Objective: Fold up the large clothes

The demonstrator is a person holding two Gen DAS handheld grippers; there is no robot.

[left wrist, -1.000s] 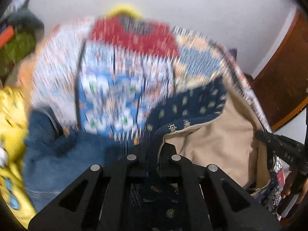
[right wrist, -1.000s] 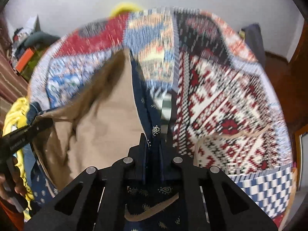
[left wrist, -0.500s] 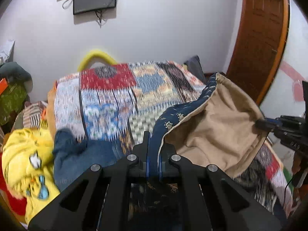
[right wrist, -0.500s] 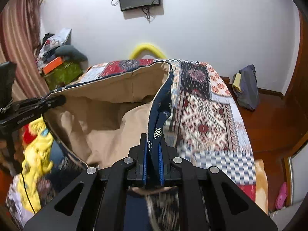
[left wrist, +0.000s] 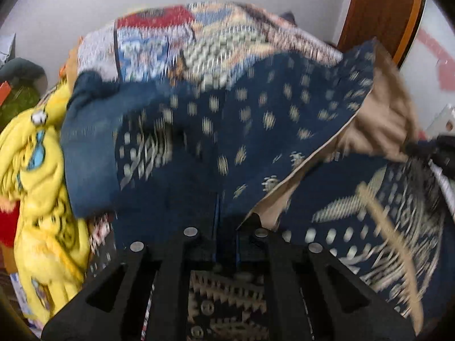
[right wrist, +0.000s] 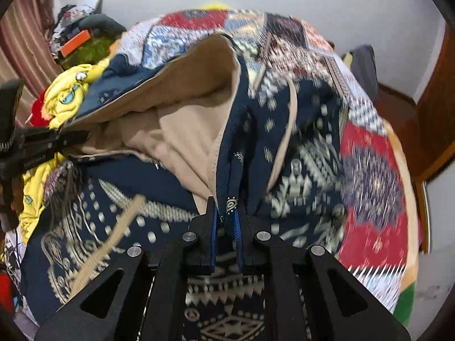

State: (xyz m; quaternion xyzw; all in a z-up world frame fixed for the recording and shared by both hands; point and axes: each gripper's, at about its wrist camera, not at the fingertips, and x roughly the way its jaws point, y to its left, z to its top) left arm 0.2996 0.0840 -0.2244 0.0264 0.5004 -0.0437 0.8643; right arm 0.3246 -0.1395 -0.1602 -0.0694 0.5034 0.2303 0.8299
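Motion blur smeared the navy patterned garment [left wrist: 241, 130] and the patchwork bedspread [left wrist: 216, 42] in the left wrist view, so their prints were unreadable. Whether the left claw [left wrist: 226, 241] still pinched cloth could not be told. The other claw [left wrist: 438, 153] was cut off at the right edge. In the right wrist view the garment hid most of the bed, and the yellow clothes [right wrist: 71, 96] were partly covered

Lighting and image quality: even indoor light, heavy motion blur.
Soft shadows, no glare; patterned fabric smeared in both views; fisheye bending with dark vignetted corners.
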